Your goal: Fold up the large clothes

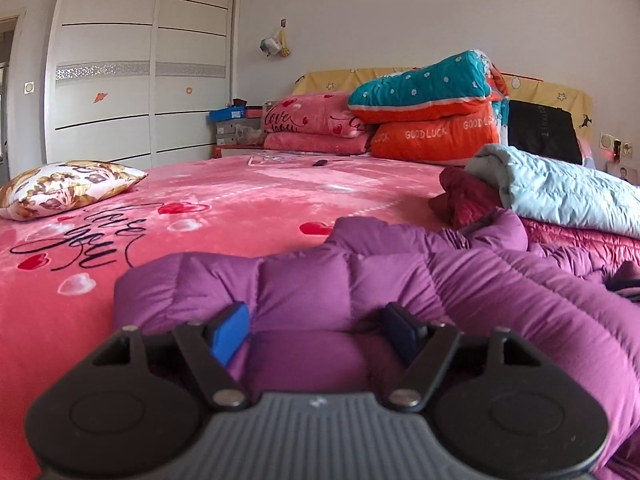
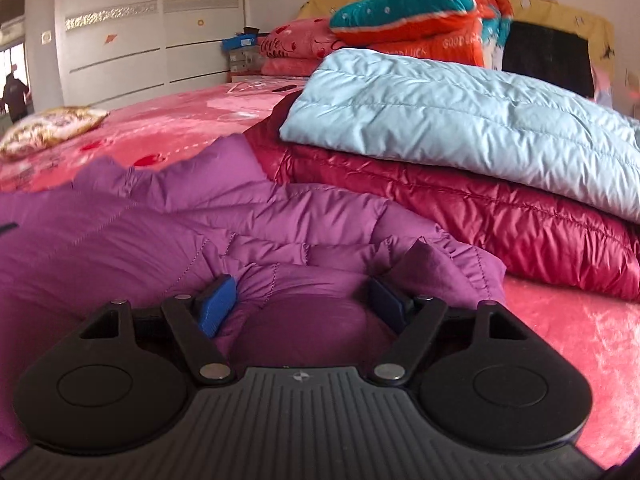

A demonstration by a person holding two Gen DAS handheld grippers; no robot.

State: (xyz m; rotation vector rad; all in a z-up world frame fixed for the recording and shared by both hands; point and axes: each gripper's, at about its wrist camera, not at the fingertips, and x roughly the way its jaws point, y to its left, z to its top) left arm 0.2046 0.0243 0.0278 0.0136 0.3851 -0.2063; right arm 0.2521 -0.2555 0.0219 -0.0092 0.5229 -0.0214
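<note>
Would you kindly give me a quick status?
Both grippers open, jacket bulging between them. Purple jacket unfolded. Folded coats alongside.

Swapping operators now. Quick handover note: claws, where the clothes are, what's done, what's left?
Left claw: jaws wide apart, padded fabric of the purple quilted down jacket bulging between them; a pinch is not evident.
Right claw: also wide open over a bunched part of the same jacket, near its frilled edge.
The jacket lies rumpled on the pink heart-print bedspread.
Done: pale blue puffer jacket folded, stacked on the folded dark red shiny puffer jacket.
Left: flatten and fold the purple one, probably add it to the stack.
</note>
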